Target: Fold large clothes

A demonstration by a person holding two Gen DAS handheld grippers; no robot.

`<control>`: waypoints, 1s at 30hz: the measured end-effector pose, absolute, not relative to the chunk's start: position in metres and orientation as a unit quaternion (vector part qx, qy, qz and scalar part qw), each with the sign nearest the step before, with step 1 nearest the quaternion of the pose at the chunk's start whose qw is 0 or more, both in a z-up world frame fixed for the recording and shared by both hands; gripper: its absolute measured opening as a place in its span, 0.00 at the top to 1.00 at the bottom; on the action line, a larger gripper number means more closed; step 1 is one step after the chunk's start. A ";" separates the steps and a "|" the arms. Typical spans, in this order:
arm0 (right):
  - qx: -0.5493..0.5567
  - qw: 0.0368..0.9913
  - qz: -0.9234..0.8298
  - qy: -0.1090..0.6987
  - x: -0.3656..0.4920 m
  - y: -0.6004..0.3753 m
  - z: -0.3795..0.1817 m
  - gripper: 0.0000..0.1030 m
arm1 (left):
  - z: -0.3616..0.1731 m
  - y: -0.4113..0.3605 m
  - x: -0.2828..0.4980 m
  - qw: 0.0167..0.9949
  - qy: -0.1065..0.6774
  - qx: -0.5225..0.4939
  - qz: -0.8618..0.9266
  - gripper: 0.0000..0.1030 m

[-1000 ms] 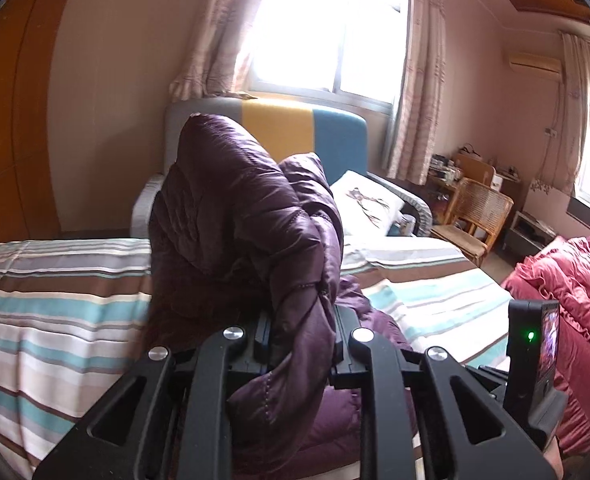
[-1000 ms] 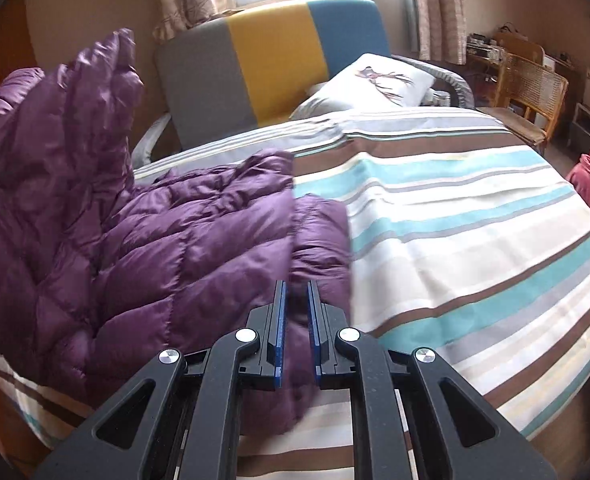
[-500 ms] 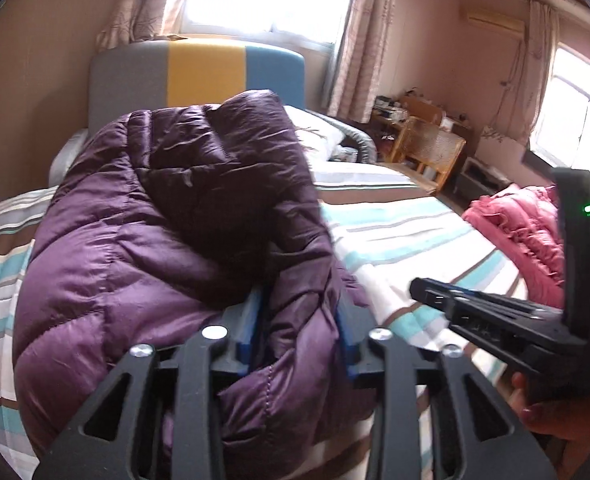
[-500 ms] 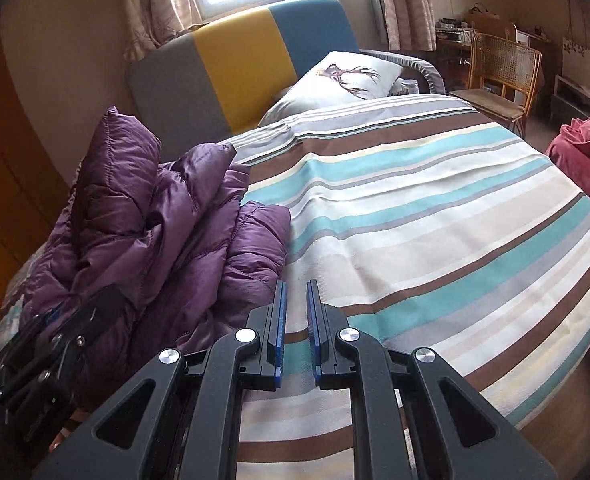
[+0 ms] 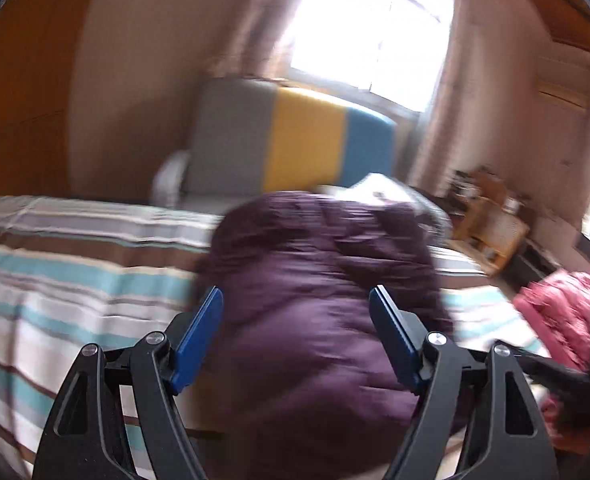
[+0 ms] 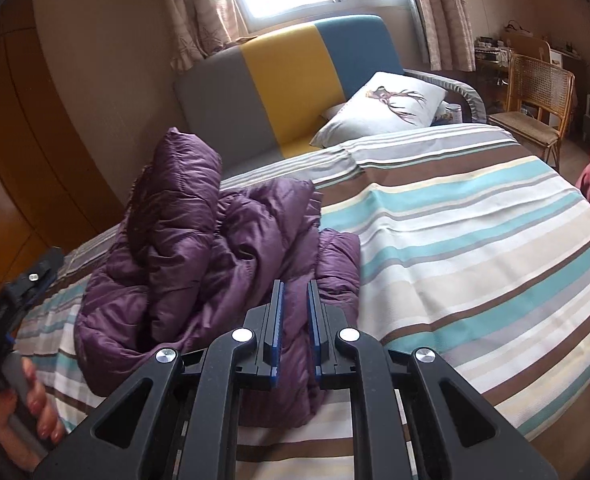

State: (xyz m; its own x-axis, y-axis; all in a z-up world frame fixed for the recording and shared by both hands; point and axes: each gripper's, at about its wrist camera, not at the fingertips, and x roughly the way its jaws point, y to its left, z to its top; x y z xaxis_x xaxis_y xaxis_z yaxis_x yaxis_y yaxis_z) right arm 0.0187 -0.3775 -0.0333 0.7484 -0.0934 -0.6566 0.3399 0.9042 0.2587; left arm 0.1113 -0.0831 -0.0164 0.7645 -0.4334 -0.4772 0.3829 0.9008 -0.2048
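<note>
A purple quilted puffer jacket (image 6: 215, 264) lies bunched on the left side of the striped bed (image 6: 475, 240), one part standing up in a peak. In the blurred left wrist view the jacket (image 5: 319, 320) fills the space ahead of my left gripper (image 5: 297, 300), which is open and empty. My right gripper (image 6: 293, 294) is shut with a narrow gap and holds nothing, hovering just above the jacket's near edge. The left gripper's body (image 6: 19, 296) and a hand show at the far left of the right wrist view.
A grey, yellow and blue headboard (image 6: 287, 76) stands behind the bed, with a white deer-print pillow (image 6: 383, 108). A wicker chair (image 6: 535, 96) stands at the right. A pink quilted cover (image 5: 563, 320) lies at the right. A wooden wardrobe (image 6: 11, 152) stands at the left.
My left gripper has opened and let go of the jacket, which has dropped onto the bed. The left view is swinging and blurred. The right gripper stays shut and empty.
</note>
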 end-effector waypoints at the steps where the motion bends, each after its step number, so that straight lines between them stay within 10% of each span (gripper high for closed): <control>1: 0.181 0.918 -0.115 0.333 0.019 -0.374 -0.031 0.89 | -0.025 -0.074 0.124 0.936 0.284 -0.046 -0.202 0.43; 3: 0.177 0.921 -0.108 0.330 0.020 -0.369 -0.027 0.89 | -0.049 -0.062 0.150 0.915 0.340 -0.056 -0.210 0.66; 10: 0.186 0.925 -0.078 0.322 0.024 -0.364 -0.025 0.89 | -0.065 -0.103 0.146 0.896 0.358 -0.009 -0.265 0.94; 30: 0.140 0.880 -0.151 0.427 0.070 -0.386 -0.106 0.89 | -0.066 -0.165 0.139 0.887 0.344 0.087 -0.295 0.97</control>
State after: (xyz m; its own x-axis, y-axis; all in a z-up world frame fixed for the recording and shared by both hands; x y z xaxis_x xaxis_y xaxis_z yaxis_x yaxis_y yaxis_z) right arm 0.0698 -0.3859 -0.1062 0.5891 -0.1461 -0.7947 0.3857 0.9151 0.1176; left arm 0.1387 -0.1653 -0.0663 0.5894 -0.4633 -0.6618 0.5826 0.8113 -0.0491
